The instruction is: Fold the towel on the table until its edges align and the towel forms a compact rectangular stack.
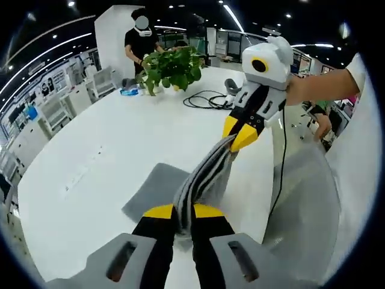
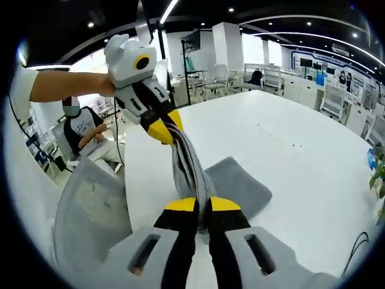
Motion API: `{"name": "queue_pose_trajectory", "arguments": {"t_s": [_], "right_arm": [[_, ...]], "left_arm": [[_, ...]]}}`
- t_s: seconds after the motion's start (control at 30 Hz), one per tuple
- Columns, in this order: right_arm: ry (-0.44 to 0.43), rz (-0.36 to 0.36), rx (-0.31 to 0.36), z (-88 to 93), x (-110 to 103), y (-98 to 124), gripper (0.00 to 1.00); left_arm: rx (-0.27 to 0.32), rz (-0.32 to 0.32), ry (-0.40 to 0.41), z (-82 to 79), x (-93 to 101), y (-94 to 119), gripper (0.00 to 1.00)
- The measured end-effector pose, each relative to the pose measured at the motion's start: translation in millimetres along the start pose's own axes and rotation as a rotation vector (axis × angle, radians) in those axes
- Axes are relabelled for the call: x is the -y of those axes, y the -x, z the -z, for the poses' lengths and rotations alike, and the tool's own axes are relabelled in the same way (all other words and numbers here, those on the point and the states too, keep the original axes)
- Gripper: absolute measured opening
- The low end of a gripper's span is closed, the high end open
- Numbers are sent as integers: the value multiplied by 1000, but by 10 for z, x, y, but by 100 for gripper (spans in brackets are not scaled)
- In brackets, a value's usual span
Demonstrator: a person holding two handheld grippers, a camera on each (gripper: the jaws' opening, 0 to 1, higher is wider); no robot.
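White table (image 1: pixel 120 138); both tongs (image 1: pixel 183 212) (image 2: pixel 202 205) pinch gray towel (image 1: pixel 204 174) aloft.

left gripper (image 1: pixel 183 212): black jaws, yellow tips, grey base | right gripper (image 2: pixel 202 206): same; white sleeve (image 2: pixel 21 84)

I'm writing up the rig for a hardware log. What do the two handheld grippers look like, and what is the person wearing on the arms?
Each claw has black jaws with yellow tips on a grey base, as on the left claw and right claw. Seen from across, the body is white with a yellow-ringed black lens, and a thin black cable hangs from it. The person wears short white sleeves.
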State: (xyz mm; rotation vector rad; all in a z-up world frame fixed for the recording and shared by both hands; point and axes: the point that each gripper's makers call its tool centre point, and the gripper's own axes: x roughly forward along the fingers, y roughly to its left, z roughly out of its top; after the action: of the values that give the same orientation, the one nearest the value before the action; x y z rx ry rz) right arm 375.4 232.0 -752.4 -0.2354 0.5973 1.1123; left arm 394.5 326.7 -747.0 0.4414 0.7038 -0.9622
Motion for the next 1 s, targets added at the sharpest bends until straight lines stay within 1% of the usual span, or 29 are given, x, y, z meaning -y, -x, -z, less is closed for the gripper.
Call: {"name": "queue_pose_trajectory", "arguments": {"t_s": [0.1,0.13,0.3,0.33,0.37,0.5,0.57,0.7,0.9,1.0], "right_arm": [[4,27,-5,-14,94,-83,4],[9,47,-10,-15,150,-114,4],[-2,97,-13,-36,331,-247,4],[-5,104,-15,-39,353,-266,4],[-1,111,-18,-39,387,-298,4],[34,142,-47,-12,502,-398,4],[39,151,-53,-3,549,-442,5],[51,165,-78,36,633,-557,5],[48,187,-92,90,764,-667,5],[49,190,-108,124,832,-737,5]], "left_arm": [[-6,-8,20,22,-95,-63,10],[-6,-9,31,24,-121,-82,10],[-4,-21,96,46,-294,-191,10],[-4,-21,98,48,-305,-199,10],[-7,-23,107,64,-365,-238,10],[-10,-21,110,97,-433,-307,10],[-18,-23,125,130,-474,-358,10],[-33,-30,127,214,-558,-456,10],[-37,-22,148,286,-664,-582,10],[-39,-26,143,314,-719,-646,10]]}}
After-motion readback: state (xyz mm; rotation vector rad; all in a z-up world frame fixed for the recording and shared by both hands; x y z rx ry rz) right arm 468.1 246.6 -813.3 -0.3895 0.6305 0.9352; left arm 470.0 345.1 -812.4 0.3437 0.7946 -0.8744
